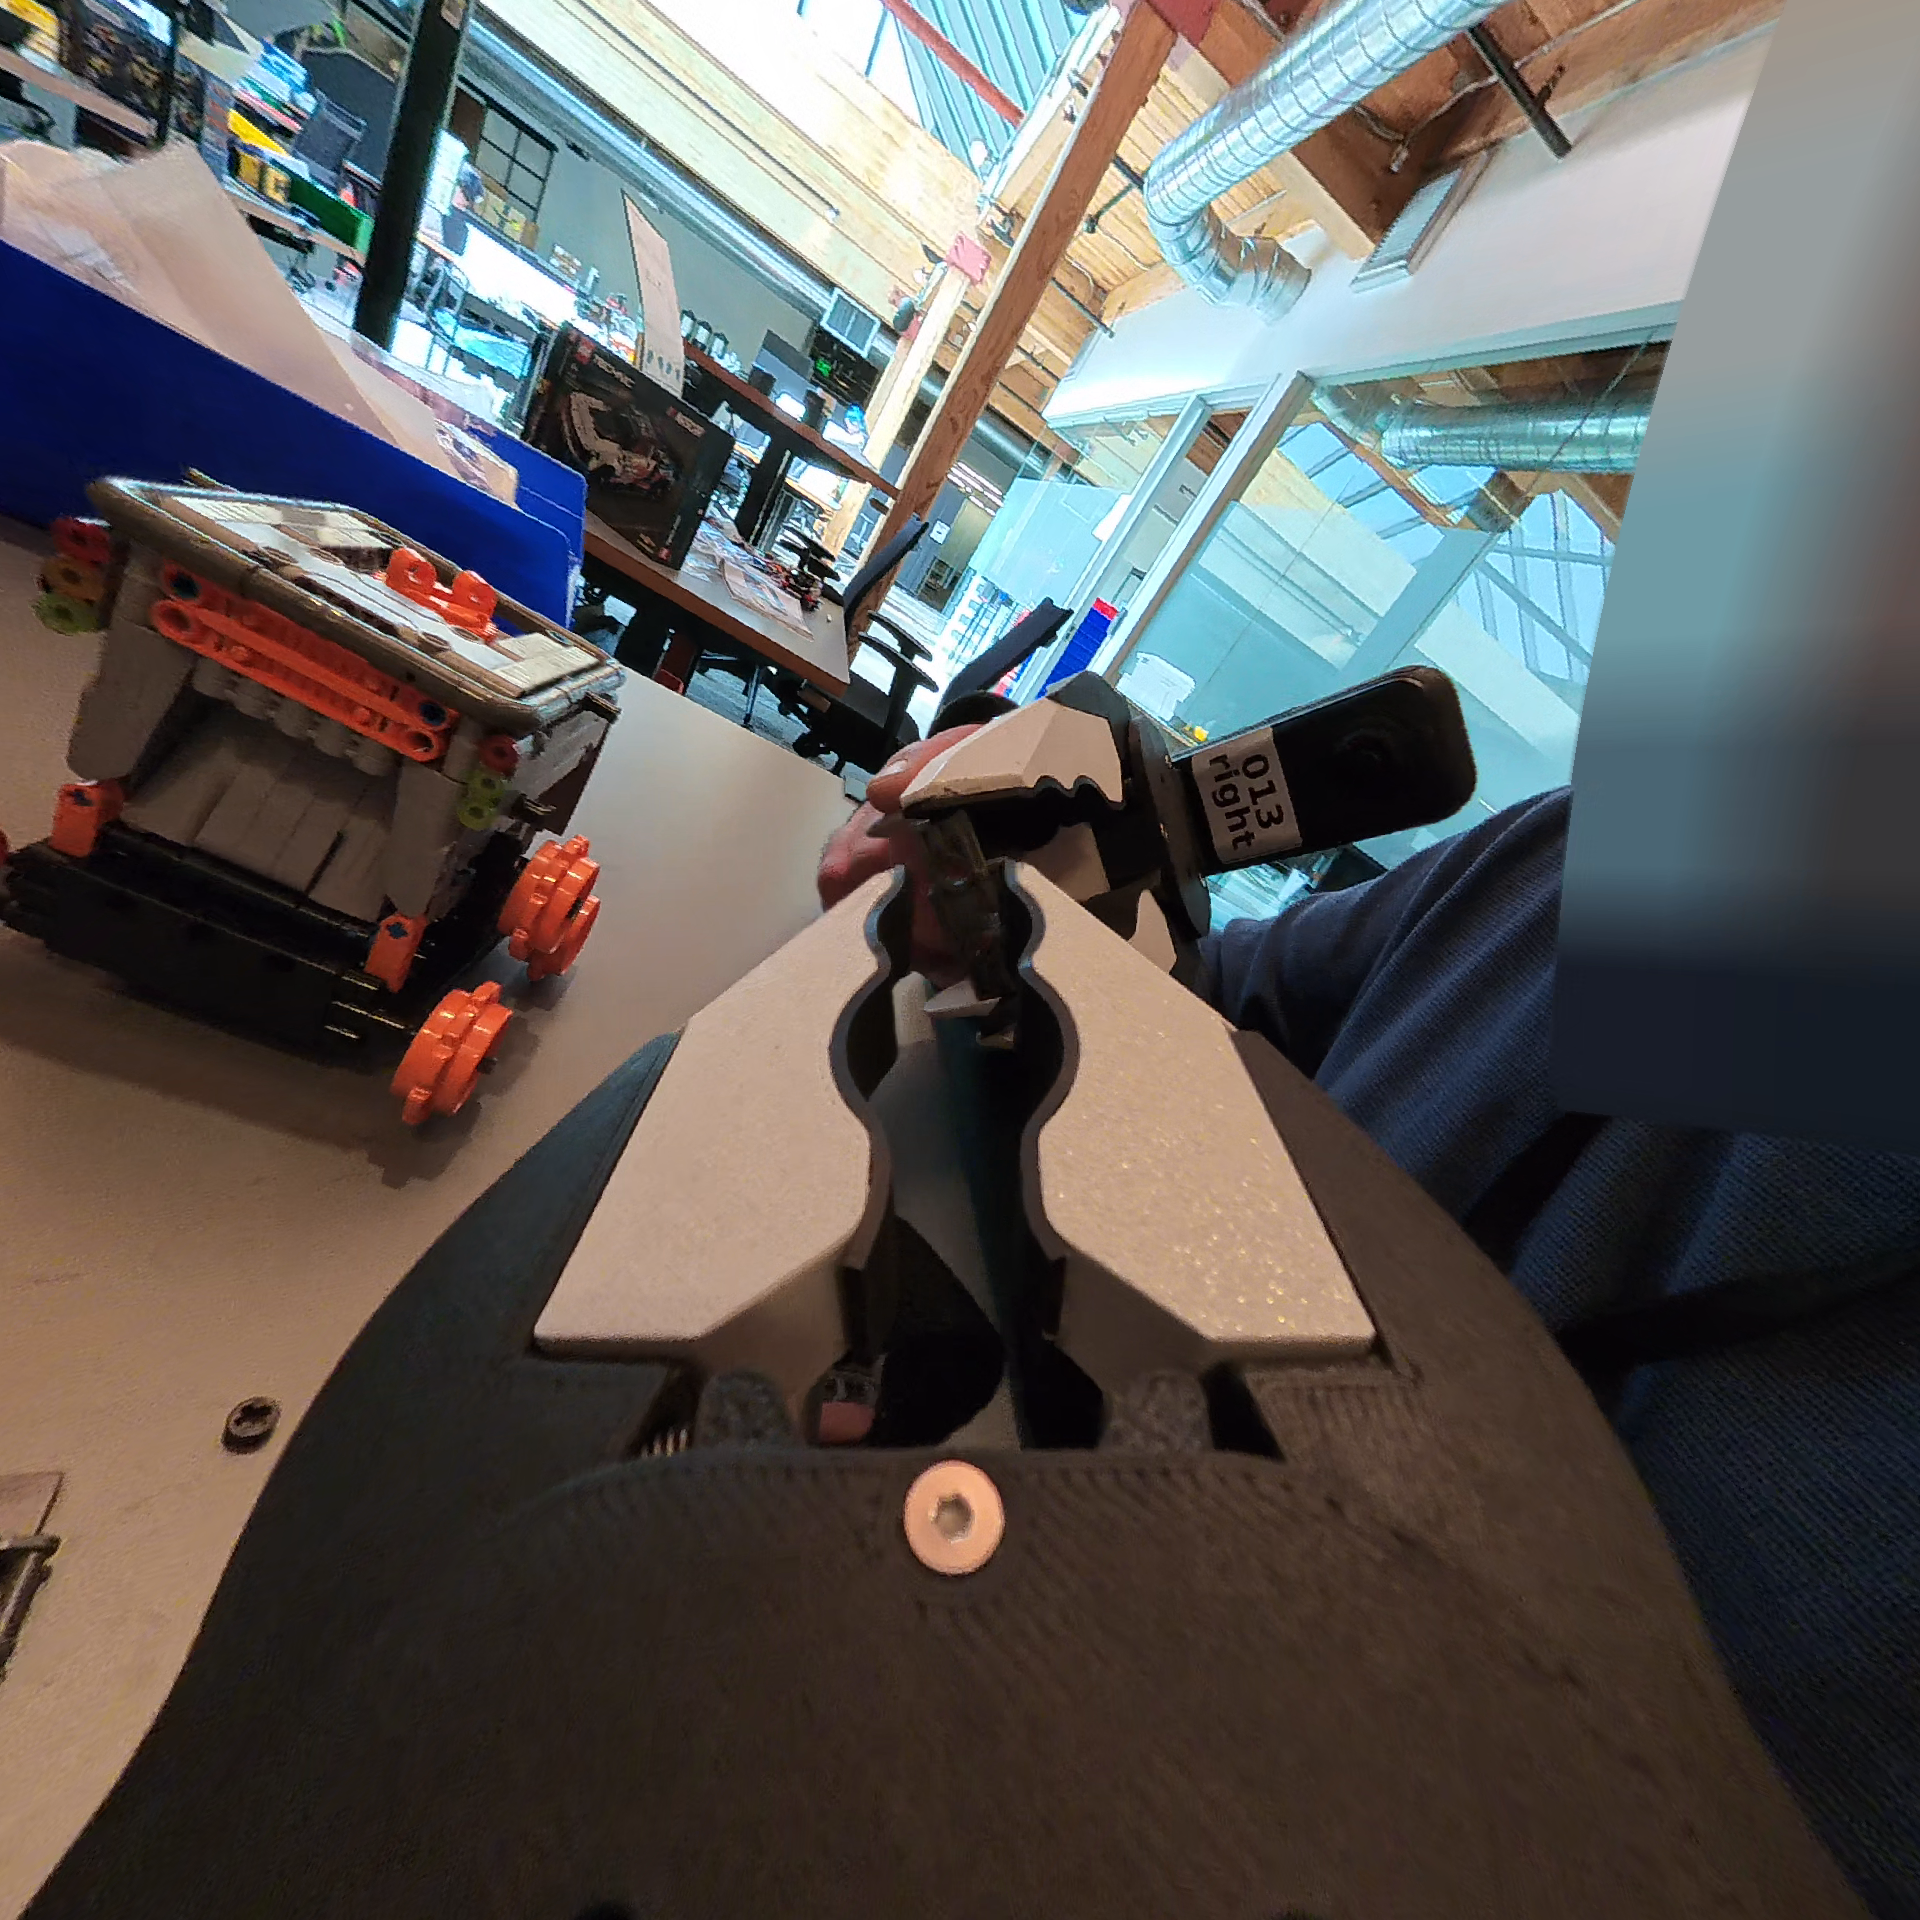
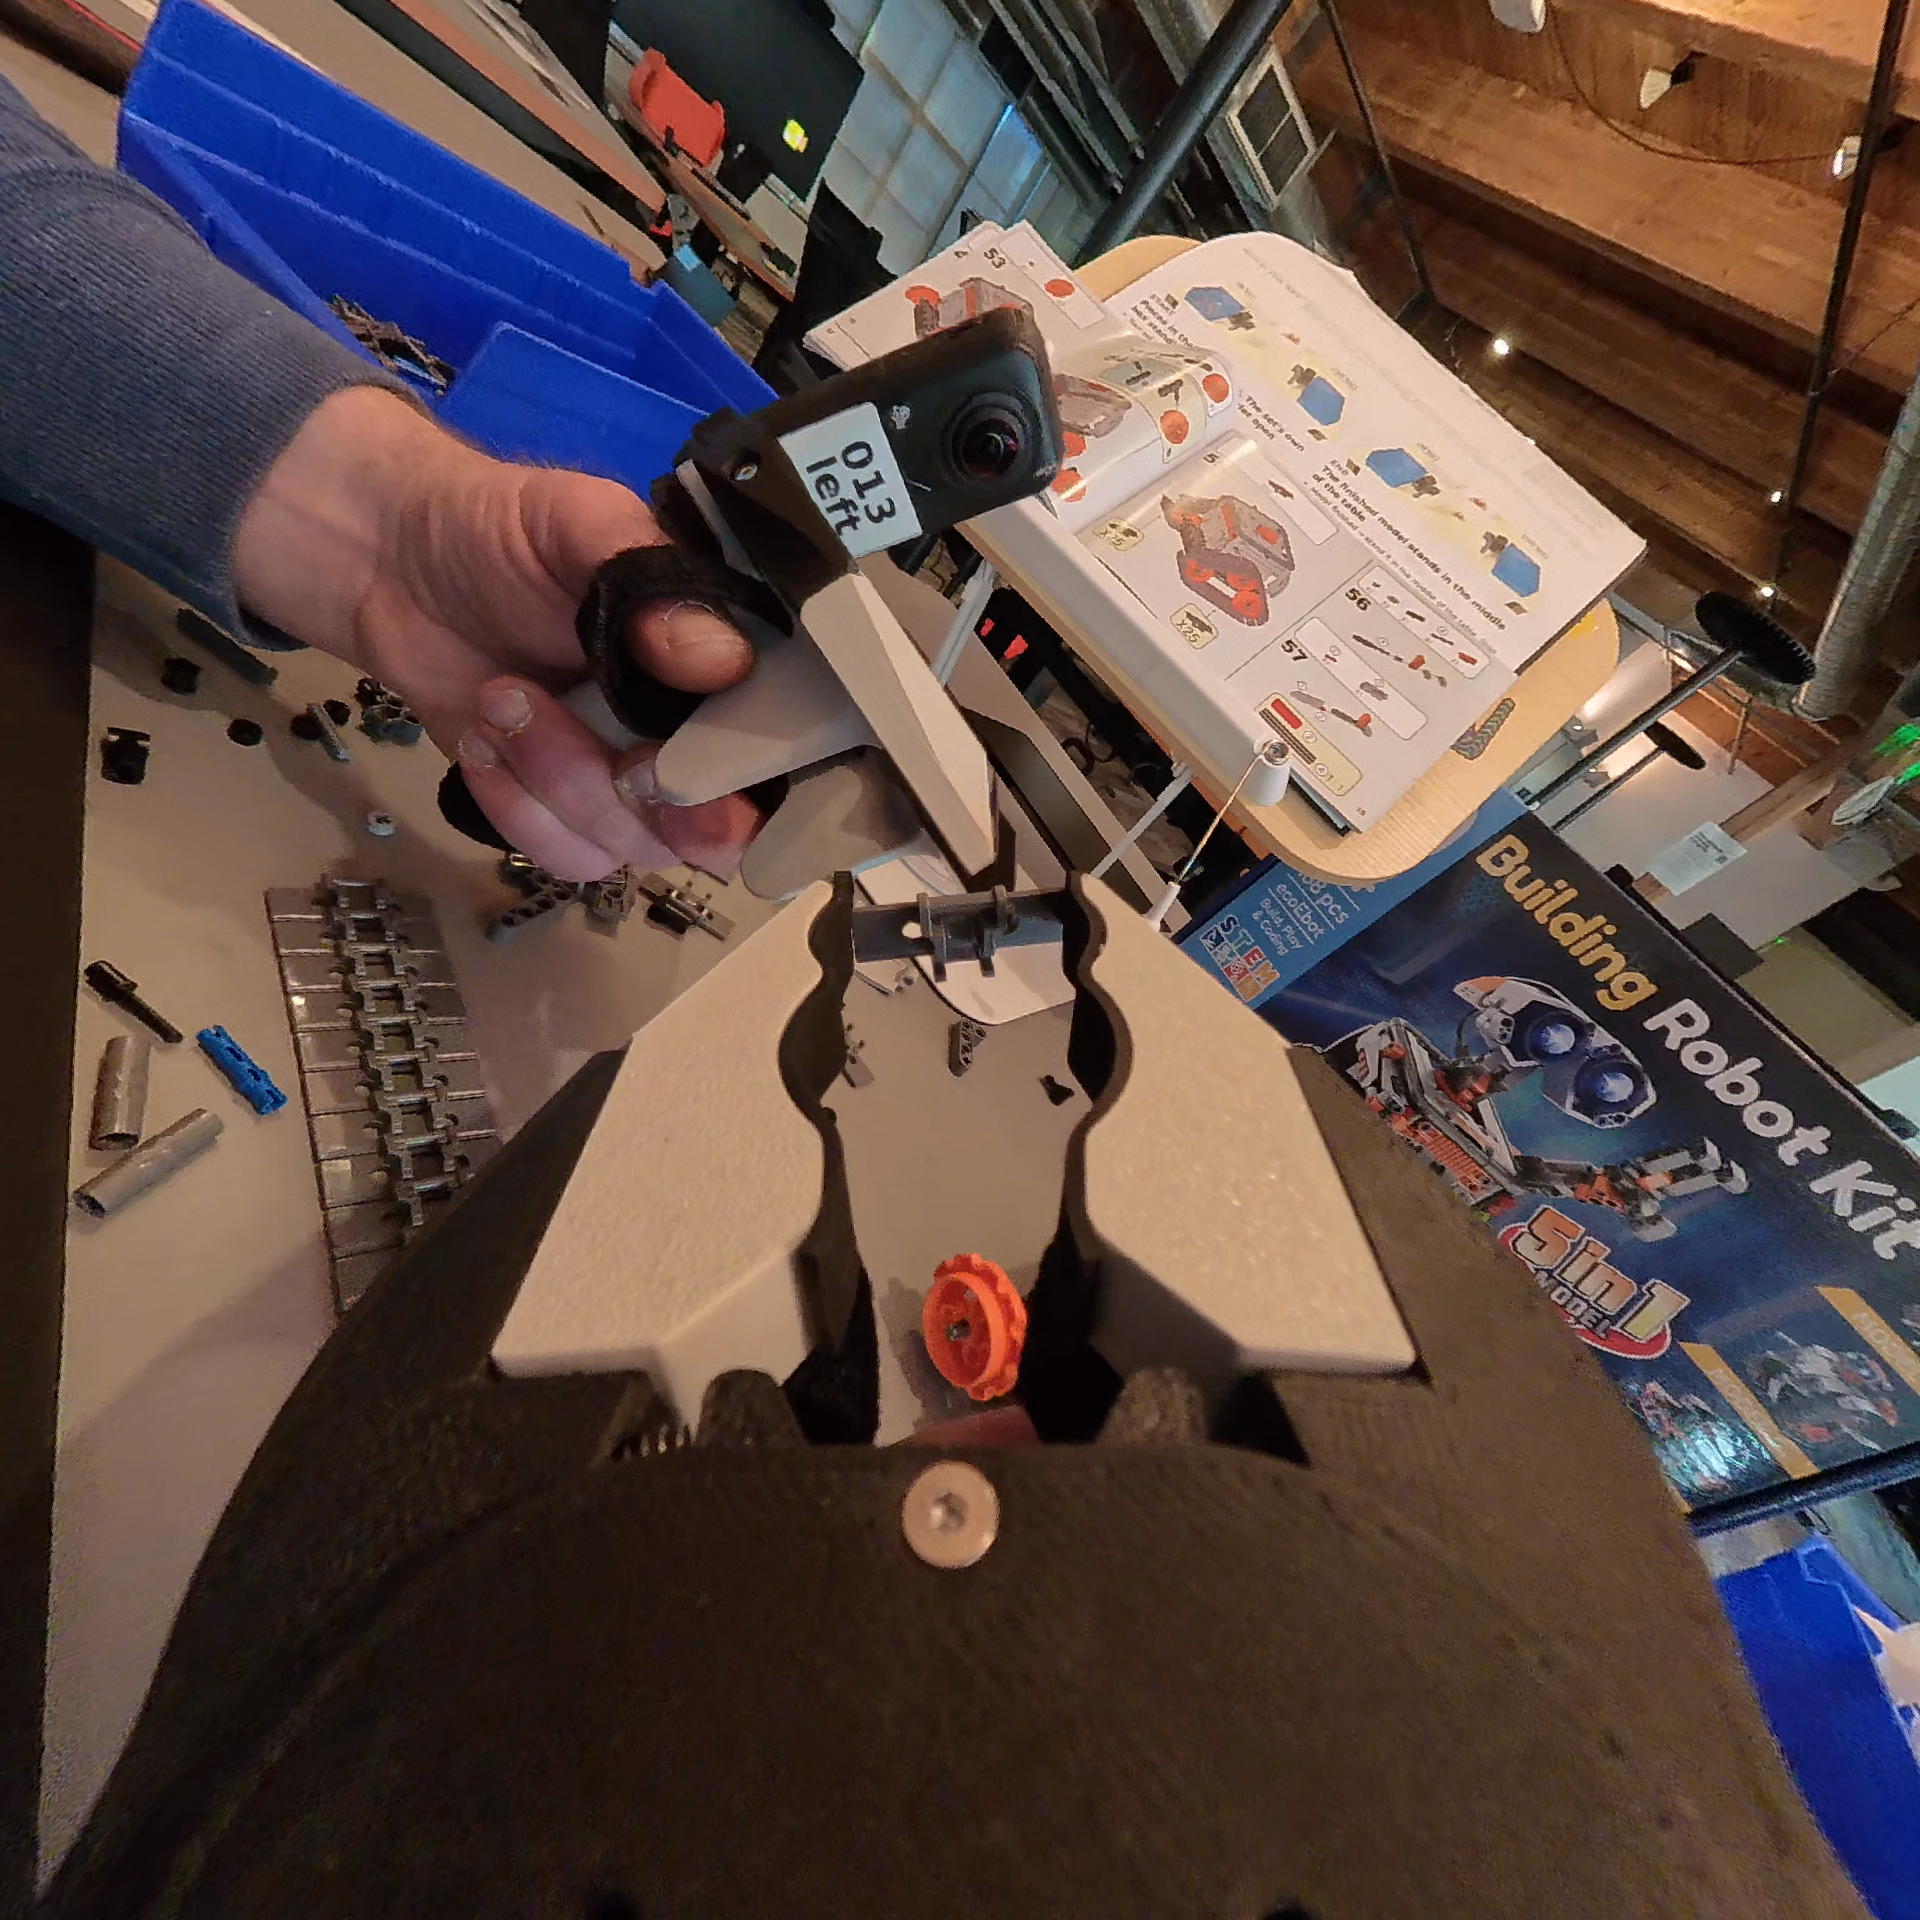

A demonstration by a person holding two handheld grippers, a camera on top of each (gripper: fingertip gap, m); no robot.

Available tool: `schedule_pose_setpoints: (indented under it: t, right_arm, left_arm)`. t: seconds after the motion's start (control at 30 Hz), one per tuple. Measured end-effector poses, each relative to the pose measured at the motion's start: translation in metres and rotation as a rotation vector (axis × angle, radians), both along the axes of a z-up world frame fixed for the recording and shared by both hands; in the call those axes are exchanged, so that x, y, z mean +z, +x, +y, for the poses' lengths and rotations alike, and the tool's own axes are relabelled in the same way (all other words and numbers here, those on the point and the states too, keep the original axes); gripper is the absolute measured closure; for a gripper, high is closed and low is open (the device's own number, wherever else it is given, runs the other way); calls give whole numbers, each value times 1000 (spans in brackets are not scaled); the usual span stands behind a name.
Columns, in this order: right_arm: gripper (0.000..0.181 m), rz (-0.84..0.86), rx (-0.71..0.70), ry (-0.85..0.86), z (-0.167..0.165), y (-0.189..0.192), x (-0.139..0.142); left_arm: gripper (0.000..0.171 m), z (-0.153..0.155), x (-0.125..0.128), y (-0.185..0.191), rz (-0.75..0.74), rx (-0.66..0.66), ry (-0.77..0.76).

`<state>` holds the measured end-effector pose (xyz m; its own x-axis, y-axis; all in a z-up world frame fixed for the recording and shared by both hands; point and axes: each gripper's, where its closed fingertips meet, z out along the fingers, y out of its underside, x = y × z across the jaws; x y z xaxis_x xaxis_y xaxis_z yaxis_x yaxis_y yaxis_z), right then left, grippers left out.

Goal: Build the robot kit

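Over to the right gripper (image 2: pixel 956 899) first: jaws drawn in to a middling gap and pinching a dark plastic piece (image 2: pixel 961 928) end to end at the very tips. Long axis straight across from one jaw to the other, a small raised lug at mid-length, held up clear of the worktop (image 2: pixel 187 1299). Now the left gripper (image 1: pixel 956 904), carried by a hand (image 2: pixel 499 644) and coming at the same piece from above and to the left. Jaws nearly together, only a narrow slot between the tips, with the piece running lengthwise through that slot in the left wrist view. Touching or merely flanking it? Cannot tell from either view. Both grippers right at the piece, then, and set roughly at right angles to each other. Down below, between the right jaws, an orange wheel (image 2: pixel 971 1325) lying loose on the worktop. Off to the left, a strip of joined track plates (image 2: pixel 384 1060), two short grey tubes (image 2: pixel 145 1158) and a blue pin (image 2: pixel 241 1068). Farther back, a half-built grey and orange toy vehicle (image 1: pixel 301 769), an open instruction booklet (image 2: pixel 1299 540) on a stand, a kit box (image 2: pixel 1610 1143) and blue bins (image 2: pixel 416 239).
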<state>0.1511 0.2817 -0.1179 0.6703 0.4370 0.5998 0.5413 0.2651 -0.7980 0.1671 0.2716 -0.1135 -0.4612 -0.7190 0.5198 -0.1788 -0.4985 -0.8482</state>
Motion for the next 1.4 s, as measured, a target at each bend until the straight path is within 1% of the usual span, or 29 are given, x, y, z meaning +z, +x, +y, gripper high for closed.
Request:
schedule_pose_setpoints:
  t: [0.07,0.17,0.43,0.57,0.7,0.8,0.9,1.13,1.17,1.2,1.27,1.33,1.4]
  right_arm:
    - [143,-1,-17,-1,2,3,0]
    - [143,-29,-48,6,4,8,-2]
    - [143,-131,-129,17,10,17,-10]
    - [143,-196,-165,28,12,19,-14]
    - [143,-225,-194,31,14,21,-16]
    - [143,-216,-200,24,15,23,-16]
    - [143,-206,-203,18,15,25,-17]
    - [143,-236,-208,12,16,26,-21]
    - [143,-235,-207,12,16,26,-21]
    - [143,-232,-208,10,16,26,-20]
    - [143,-231,-209,2,16,27,-21]
    - [143,-252,-209,5,16,26,-23]
    - [143,-288,-205,7,16,22,-27]
  left_arm:
    - [154,4,0,0,0,20,5]
    - [153,9,-3,2,12,60,56]
    - [152,7,-16,9,74,164,290]
    - [158,4,-20,11,77,183,395]
    - [156,12,-24,12,101,239,433]
    - [153,15,-26,14,123,266,450]
    - [155,14,-27,14,132,275,477]
    - [167,8,-30,14,145,255,499]
    - [166,8,-30,14,147,250,511]
    - [158,6,-29,13,143,238,512]
    - [153,1,-28,12,143,202,483]
    - [152,3,-32,15,162,228,508]
    - [153,3,-33,16,175,219,480]
